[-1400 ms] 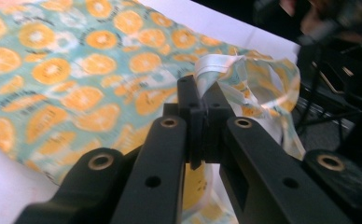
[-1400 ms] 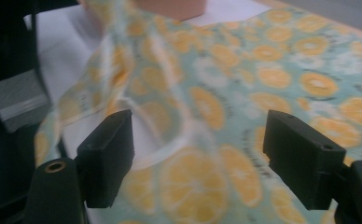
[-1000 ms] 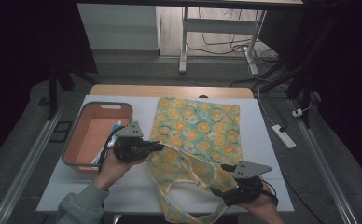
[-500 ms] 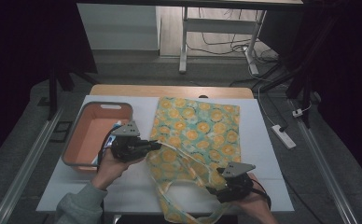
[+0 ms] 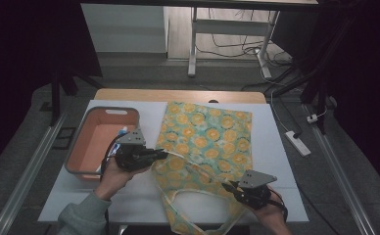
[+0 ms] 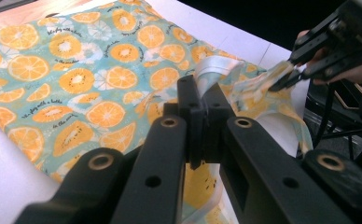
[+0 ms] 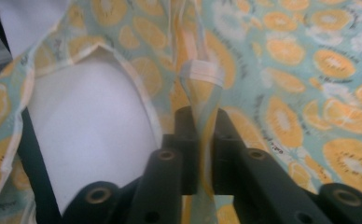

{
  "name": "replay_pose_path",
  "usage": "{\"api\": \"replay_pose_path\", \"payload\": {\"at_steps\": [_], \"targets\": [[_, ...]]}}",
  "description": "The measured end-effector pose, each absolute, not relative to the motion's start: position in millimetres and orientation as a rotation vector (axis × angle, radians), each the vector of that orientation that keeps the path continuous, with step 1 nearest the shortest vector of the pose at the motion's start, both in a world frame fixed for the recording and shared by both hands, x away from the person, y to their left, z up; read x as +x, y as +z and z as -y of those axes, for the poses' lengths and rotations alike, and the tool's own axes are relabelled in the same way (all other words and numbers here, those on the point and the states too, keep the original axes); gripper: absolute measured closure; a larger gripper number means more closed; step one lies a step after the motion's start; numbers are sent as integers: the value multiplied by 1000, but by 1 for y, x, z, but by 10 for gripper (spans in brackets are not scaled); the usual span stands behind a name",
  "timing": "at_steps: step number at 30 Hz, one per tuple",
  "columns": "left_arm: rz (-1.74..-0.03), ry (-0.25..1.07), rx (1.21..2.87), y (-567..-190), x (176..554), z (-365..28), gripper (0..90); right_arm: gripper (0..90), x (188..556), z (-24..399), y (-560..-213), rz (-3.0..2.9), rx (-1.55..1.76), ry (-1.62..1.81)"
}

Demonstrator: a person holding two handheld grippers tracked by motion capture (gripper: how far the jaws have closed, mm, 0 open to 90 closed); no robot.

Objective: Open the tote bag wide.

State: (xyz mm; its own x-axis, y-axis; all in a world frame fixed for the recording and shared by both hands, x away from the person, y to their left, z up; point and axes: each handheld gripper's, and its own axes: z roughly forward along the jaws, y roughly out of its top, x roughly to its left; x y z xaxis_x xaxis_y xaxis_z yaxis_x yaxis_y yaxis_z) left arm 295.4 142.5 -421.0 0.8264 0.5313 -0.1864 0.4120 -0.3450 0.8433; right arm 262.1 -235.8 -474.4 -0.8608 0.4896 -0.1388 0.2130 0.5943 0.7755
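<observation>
- The fruit-print bag point(image 5: 202, 142) lies mid-surface, its mouth toward the near edge.
- Left hand-held gripper point(image 5: 162, 154) pinches its left rim.
- Right hand-held gripper point(image 7: 201, 123), jaws just closed, clamps its strap point(image 7: 202, 88).

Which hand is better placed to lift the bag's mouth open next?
Probably the right gripper: its jaws have just closed on the top edge of the bag near the handles, while the left gripper pins the side edge beside the tray.

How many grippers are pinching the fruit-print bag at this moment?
2. The left gripper is shut on the fruit-print bag at its left edge; the right gripper, whose jaws have just been closing, pinches a fold near the bag's opening.
</observation>
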Motion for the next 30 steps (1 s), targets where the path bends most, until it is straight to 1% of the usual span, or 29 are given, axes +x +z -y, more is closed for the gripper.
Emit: {"api": "replay_pose_path", "payload": {"at_steps": [3, 10, 15, 16, 20, 23, 24, 25, 27, 28, 29, 30], "targets": [[-699, 148, 1983, -421, 292, -145, 881, 888, 259, 238, -467, -2463, 563, 1177], [-682, 154, 1959, -412, 282, -156, 881, 891, 251, 239, -444, -2416, 527, 1279], [-679, 219, 1921, -397, 278, -167, 881, 892, 245, 238, -416, -2350, 481, 1406], [-687, 233, 1913, -395, 280, -169, 880, 892, 245, 236, -405, -2326, 459, 1459], [-743, 274, 1898, -395, 293, -170, 878, 892, 249, 231, -393, -2306, 431, 1484], [-784, 299, 1921, -399, 310, -165, 876, 892, 261, 226, -388, -2291, 441, 1467], [-798, 300, 1931, -401, 316, -162, 873, 892, 274, 225, -390, -2288, 483, 1465], [-814, 301, 1944, -402, 323, -160, 873, 892, 274, 225, -390, -2288, 483, 1465], [-842, 300, 1973, -404, 337, -154, 868, 892, 292, 225, -395, -2282, 542, 1427], [-859, 302, 1989, -406, 344, -152, 865, 892, 312, 228, -404, -2290, 635, 1435], [-880, 299, 2002, -408, 351, -150, 863, 892, 312, 228, -404, -2290, 635, 1435], [-895, 292, 2012, -410, 358, -148, 863, 892, 322, 230, -410, -2290, 677, 1433]]}}
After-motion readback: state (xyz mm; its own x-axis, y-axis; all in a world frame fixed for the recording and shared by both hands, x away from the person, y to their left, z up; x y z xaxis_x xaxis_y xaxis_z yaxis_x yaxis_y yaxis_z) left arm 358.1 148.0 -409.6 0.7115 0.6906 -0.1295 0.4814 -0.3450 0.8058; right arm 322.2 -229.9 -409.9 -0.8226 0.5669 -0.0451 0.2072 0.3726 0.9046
